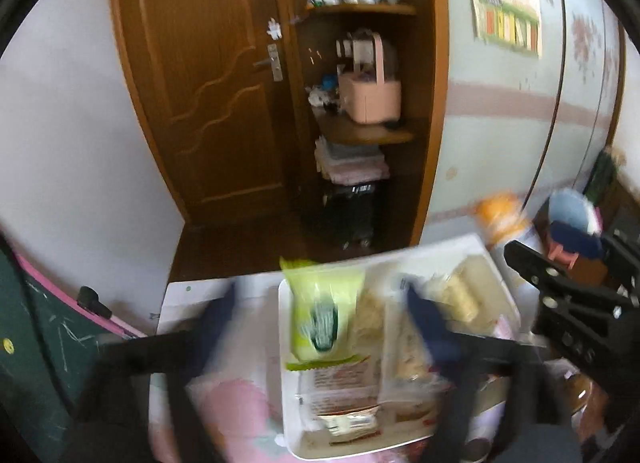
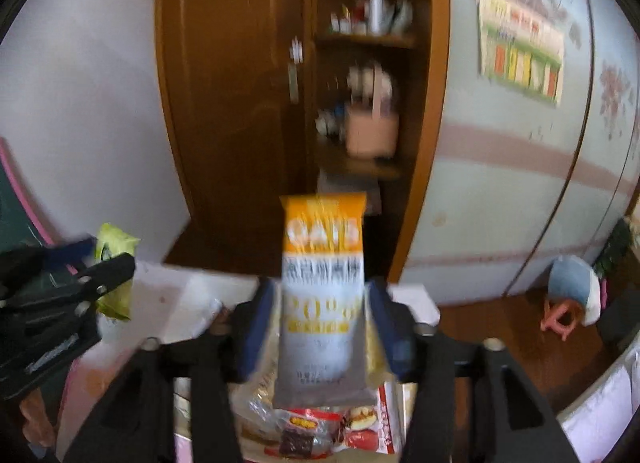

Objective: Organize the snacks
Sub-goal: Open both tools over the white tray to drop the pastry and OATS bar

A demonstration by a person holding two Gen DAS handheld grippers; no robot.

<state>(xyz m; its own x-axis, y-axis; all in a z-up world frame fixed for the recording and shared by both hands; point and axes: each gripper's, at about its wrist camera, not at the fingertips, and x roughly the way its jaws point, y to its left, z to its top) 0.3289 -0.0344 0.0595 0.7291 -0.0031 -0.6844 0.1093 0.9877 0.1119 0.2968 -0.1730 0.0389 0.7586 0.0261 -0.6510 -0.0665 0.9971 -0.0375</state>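
My right gripper [image 2: 322, 295] is shut on an orange and white OATS snack pack [image 2: 324, 279] and holds it upright above the white tray; the pack also shows at the right in the left wrist view [image 1: 504, 219]. My left gripper [image 1: 320, 303] is open over the white tray [image 1: 288, 415]. A yellow-green snack bag [image 1: 324, 315] stands between its fingers, apart from both. The tray holds several other snack packs, among them a red and white one [image 1: 340, 387] and pale biscuit packs [image 1: 460, 295]. The frames are blurred.
The tray sits on a white table [image 1: 188, 303] with a pink cloth [image 1: 232, 415]. Behind it are a brown door [image 1: 208, 75] and an open shelf unit with a pink basket [image 1: 370, 97]. A pink stool [image 2: 560, 315] stands on the floor at right.
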